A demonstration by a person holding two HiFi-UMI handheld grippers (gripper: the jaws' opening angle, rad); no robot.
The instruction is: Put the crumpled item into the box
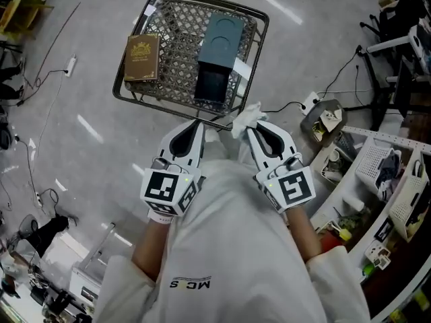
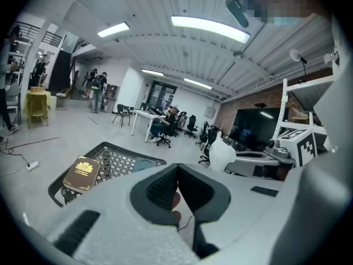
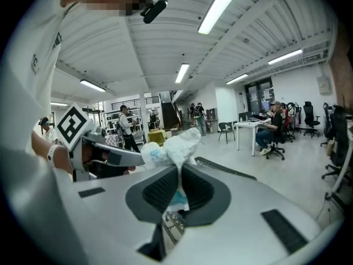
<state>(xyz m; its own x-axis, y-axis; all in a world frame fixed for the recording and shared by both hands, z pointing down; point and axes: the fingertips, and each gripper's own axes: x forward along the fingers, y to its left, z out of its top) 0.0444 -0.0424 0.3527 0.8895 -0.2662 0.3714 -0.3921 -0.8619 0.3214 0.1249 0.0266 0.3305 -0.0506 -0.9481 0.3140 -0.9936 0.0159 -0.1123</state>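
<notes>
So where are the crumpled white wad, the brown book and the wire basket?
crumpled white wad (image 1: 248,118), head view, its middle.
brown book (image 1: 142,57), head view, cover centre.
wire basket (image 1: 174,39), head view, bare mesh floor.

Left gripper (image 2: 177,170) closed (nothing between its jaws); at ten o'clock, a brown book (image 2: 82,173) rests on a wire basket (image 2: 117,162).

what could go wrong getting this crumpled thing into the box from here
1. The right gripper pinches only a thin part of the crumpled item. Most of it bulges past the fingers, so it may slip out on the way.
2. The box lies in the wire basket beside a book, and its dark opening looks narrow. A loose drop could land on the mesh instead.
</notes>
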